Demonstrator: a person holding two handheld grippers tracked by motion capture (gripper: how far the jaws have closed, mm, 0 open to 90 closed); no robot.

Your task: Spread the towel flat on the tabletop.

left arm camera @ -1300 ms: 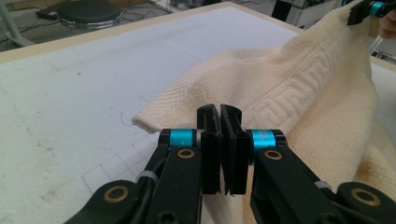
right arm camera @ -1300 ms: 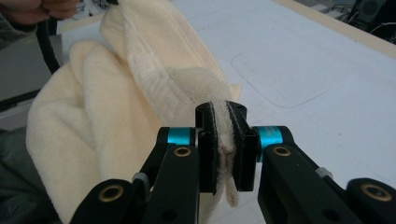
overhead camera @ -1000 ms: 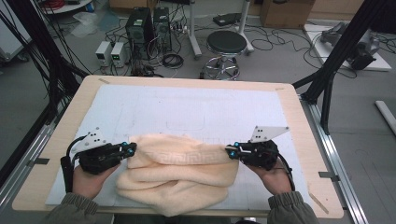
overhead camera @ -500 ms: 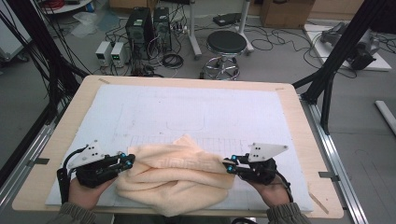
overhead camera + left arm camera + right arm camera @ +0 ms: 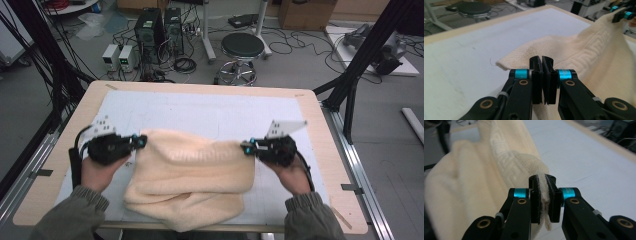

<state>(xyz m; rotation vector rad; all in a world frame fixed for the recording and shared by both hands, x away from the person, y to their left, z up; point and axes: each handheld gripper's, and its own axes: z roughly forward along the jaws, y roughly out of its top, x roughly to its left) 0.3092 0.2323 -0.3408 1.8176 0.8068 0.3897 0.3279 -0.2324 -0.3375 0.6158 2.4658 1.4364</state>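
A cream towel [image 5: 195,175] lies folded on the white mat [image 5: 200,107]. Its upper layer is stretched taut between my two grippers. My left gripper [image 5: 141,141] is shut on the towel's left corner. In the left gripper view its jaws [image 5: 541,62] are pressed together, and the towel [image 5: 599,50] rises away toward the other gripper [image 5: 621,15]. My right gripper [image 5: 246,146] is shut on the right corner. The right gripper view shows cream cloth pinched between its pads [image 5: 542,182], with the rest of the towel [image 5: 474,182] sagging to the left. The near fold hangs over the table's front edge.
The wooden table edge [image 5: 320,130] frames the mat, and bare mat lies beyond the towel. On the floor behind stand a stool [image 5: 242,47], computer towers [image 5: 160,25] and cables. Black frame struts [image 5: 360,65] rise at the right and left.
Both hands first drew back toward the near edge, then moved forward and up. The bunched towel is now pulled out flat and taut between the grippers.
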